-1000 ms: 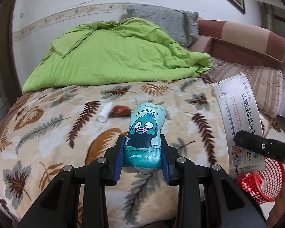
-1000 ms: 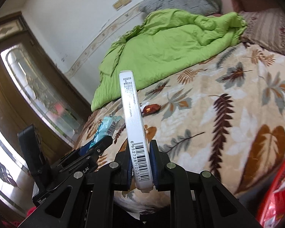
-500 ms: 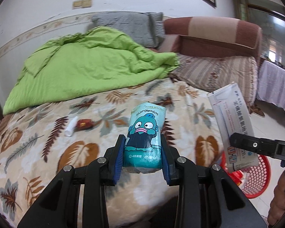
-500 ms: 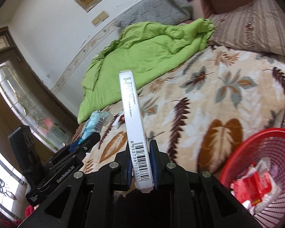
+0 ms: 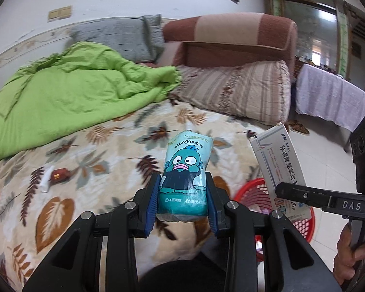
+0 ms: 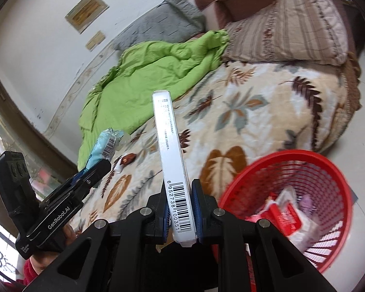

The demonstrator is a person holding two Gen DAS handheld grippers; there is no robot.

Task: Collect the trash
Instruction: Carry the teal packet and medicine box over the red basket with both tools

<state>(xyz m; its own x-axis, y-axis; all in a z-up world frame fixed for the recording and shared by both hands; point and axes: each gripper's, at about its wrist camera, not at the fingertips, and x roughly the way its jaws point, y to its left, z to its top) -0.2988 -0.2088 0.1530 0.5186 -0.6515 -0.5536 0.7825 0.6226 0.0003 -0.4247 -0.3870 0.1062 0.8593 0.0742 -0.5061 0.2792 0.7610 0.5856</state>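
Two grippers stay clamped: the left gripper on a teal "Hangyodon" tissue pack, the right gripper on a white medicine box with barcode 6952738100351, beside a red basket at the leaf-print bed.

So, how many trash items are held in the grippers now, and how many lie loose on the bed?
Held in grippers: 2, tissue pack in the left gripper, medicine box in the right gripper
Loose on bed: 2, brown wrapper, white tube
Total: 4
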